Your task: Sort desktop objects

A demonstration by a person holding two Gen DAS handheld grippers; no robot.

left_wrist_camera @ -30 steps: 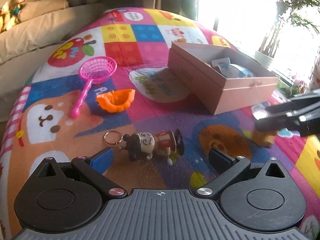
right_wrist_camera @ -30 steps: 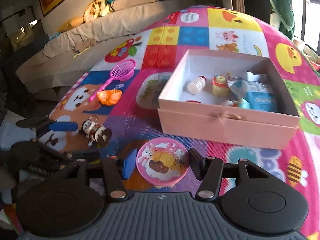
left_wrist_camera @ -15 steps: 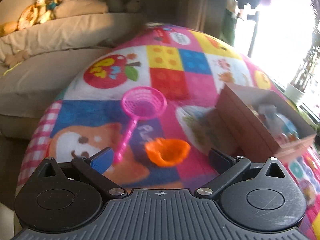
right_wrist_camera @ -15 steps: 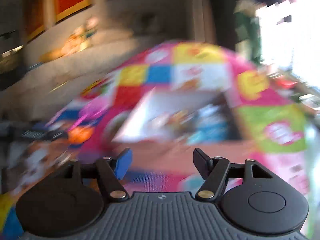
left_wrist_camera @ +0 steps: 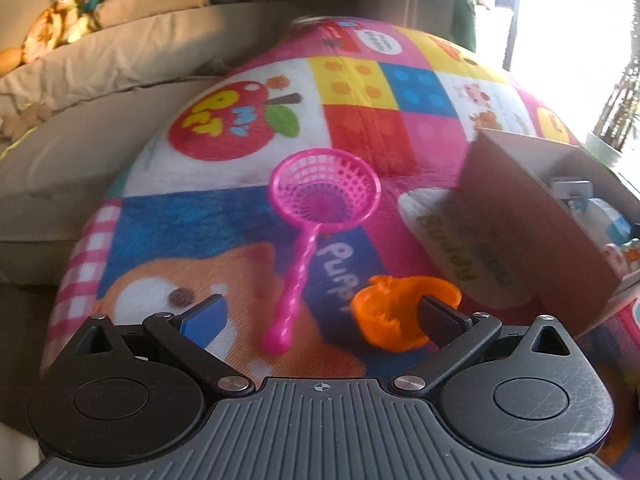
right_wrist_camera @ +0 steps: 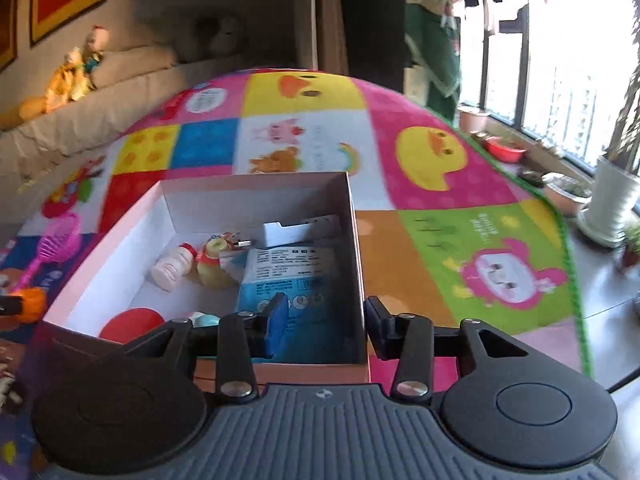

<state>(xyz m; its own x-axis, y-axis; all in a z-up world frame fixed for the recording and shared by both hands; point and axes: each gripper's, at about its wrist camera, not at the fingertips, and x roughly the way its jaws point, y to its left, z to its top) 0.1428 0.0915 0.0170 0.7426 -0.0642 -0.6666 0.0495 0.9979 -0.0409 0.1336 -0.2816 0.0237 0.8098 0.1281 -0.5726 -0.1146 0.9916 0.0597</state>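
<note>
My left gripper [left_wrist_camera: 320, 316] is open and low over the colourful play mat [left_wrist_camera: 360, 92]. The twisted handle of a pink net scoop [left_wrist_camera: 324, 196] runs down between its fingers. An orange toy cup [left_wrist_camera: 400, 316] lies against the right finger [left_wrist_camera: 440, 318]. My right gripper [right_wrist_camera: 326, 324] hangs over the near right corner of the pink box [right_wrist_camera: 356, 240]. Its jaws are closing, with only the box's right wall showing between them and no pad pressing on it. In the box lie a white bottle [right_wrist_camera: 174, 266], a yellow bottle [right_wrist_camera: 214, 264], a blue packet [right_wrist_camera: 288, 276] and a red round thing [right_wrist_camera: 132, 322].
A beige sofa [left_wrist_camera: 100, 92] with stuffed toys [left_wrist_camera: 64, 20] borders the mat on the left. Plant pots [right_wrist_camera: 612, 200] and a window sill stand beyond the mat's green edge [right_wrist_camera: 572, 280] on the right. The pink box [left_wrist_camera: 520, 216] is at the right in the left wrist view.
The left view has swung from the doll keyring to the scoop and orange cup. The right gripper left the pink bowl, moved over the box corner, and its jaws narrowed.
</note>
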